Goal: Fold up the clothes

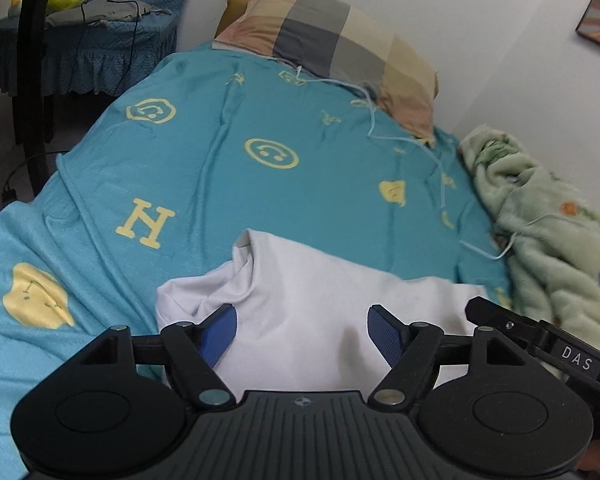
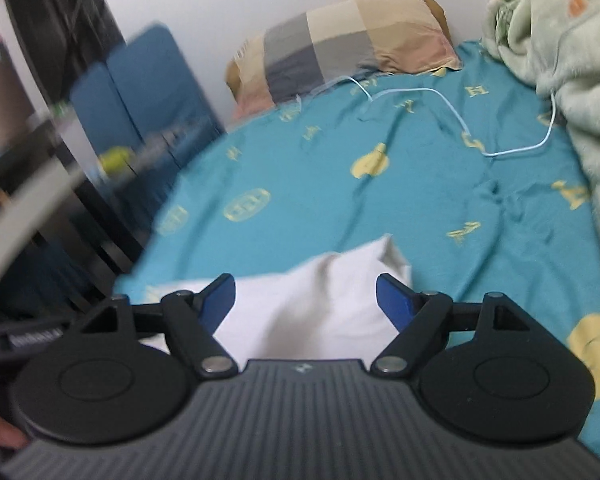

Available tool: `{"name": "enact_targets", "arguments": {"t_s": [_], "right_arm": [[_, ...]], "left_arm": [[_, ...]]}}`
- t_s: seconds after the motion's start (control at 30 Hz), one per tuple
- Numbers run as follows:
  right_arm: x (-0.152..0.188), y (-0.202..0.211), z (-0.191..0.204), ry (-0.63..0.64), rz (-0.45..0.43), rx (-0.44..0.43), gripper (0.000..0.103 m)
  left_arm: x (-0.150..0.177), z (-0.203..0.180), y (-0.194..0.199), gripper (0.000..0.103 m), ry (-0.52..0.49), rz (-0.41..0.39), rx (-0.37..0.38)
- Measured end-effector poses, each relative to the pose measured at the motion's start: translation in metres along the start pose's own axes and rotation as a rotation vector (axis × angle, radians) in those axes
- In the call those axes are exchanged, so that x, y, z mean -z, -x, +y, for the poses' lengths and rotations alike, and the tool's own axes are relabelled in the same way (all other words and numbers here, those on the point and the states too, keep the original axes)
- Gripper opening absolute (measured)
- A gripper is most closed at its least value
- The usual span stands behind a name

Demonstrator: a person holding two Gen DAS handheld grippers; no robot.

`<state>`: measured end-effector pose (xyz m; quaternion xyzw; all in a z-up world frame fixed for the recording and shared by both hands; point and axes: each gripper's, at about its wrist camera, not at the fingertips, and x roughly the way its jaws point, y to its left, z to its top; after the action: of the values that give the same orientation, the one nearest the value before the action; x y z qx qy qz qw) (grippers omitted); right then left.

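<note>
White garment (image 1: 312, 312) lies under and between both spread, empty grippers, left (image 1: 302, 322) and right (image 2: 305, 300).

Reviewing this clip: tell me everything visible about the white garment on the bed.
The white garment is plain, soft, thin-looking cloth with no print showing. It lies rumpled, not flat, on the teal bedsheet at the near end of the bed, with a raised fold or sleeve-like flap sticking up toward the pillow. Both the left gripper and right gripper hang over it with fingers spread apart, gripping nothing. Its near edge is hidden behind the grippers.
</note>
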<state>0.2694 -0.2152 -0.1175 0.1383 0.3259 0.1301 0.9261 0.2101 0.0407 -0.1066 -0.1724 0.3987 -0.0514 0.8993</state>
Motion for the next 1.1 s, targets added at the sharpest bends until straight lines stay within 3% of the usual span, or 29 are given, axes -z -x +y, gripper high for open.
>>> {"name": "enact_targets", "arguments": {"t_s": [0.33, 0.5, 0.63, 0.73, 0.8, 0.93, 1.1], "right_arm": [[0.019, -0.039, -0.013, 0.002, 0.088, 0.065, 0.078], [0.016, -0.033, -0.015, -0.033, 0.076, 0.062, 0.078], [0.006, -0.016, -0.023, -0.117, 0.018, 0.042, 0.078], [0.002, -0.011, -0.024, -0.088, 0.003, 0.067, 0.078], [0.002, -0.014, -0.023, -0.046, 0.020, 0.095, 0.074], [0.015, -0.036, -0.028, -0.027, 0.133, 0.126, 0.062], [0.014, -0.032, -0.029, -0.058, 0.121, 0.111, 0.059]], "left_arm": [[0.005, -0.001, -0.031, 0.074, -0.079, 0.058, -0.083], [0.004, 0.005, -0.027, 0.073, -0.055, 0.038, -0.067], [-0.001, 0.011, -0.015, 0.072, -0.018, 0.001, -0.040], [-0.003, 0.013, -0.013, 0.072, -0.025, -0.012, -0.069], [-0.004, 0.014, -0.015, 0.072, -0.031, -0.004, -0.088], [-0.001, 0.015, -0.022, 0.072, -0.045, 0.025, -0.112], [0.002, 0.011, -0.015, 0.072, -0.067, 0.009, -0.102]]}}
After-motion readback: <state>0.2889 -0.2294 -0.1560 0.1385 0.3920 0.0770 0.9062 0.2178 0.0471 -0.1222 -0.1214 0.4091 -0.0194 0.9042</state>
